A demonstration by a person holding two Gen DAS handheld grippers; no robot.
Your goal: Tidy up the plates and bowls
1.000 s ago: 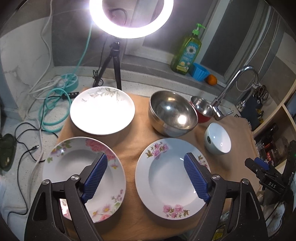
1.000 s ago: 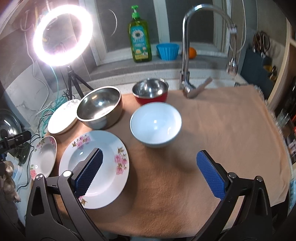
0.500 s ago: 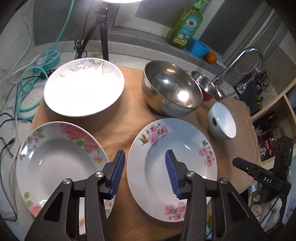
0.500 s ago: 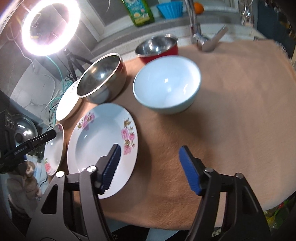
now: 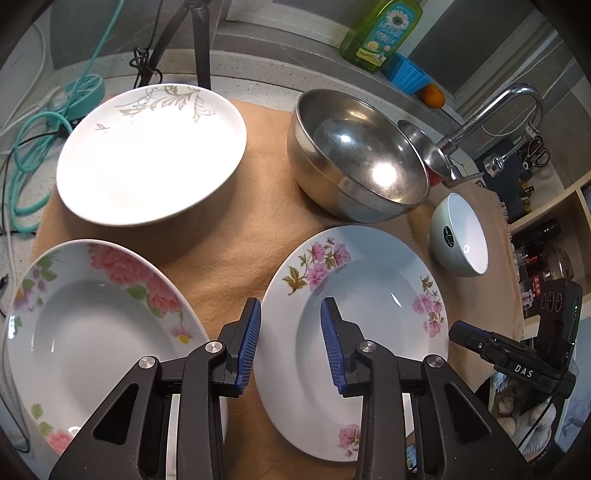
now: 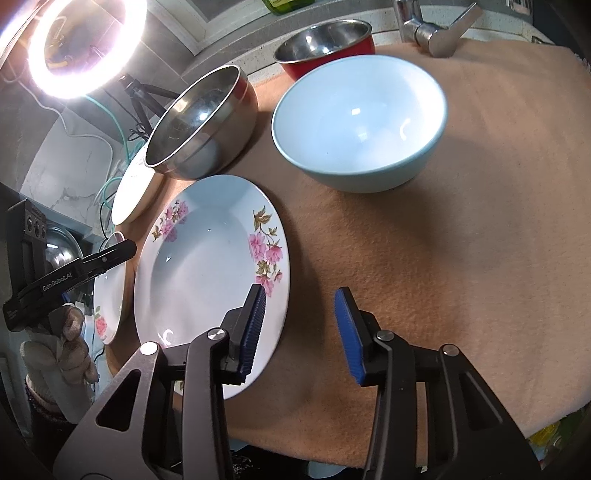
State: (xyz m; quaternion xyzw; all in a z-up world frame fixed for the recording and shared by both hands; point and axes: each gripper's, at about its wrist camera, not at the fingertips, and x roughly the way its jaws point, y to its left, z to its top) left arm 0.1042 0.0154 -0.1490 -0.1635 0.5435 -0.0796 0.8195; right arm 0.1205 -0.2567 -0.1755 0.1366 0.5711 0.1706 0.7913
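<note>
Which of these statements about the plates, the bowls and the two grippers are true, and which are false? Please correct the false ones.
1. The left gripper straddles the near left rim of the pink-flower plate. True.
2. The right gripper is shut on the light blue bowl. False: it is open, with one finger over the right rim of the pink-flower plate, and the bowl stands apart, further back.
3. The steel bowl is empty. True.
4. The red bowl is stacked inside the steel bowl. False: it stands by itself behind, near the faucet.
5. All dishes shown rest on the tan cloth. True.
</note>
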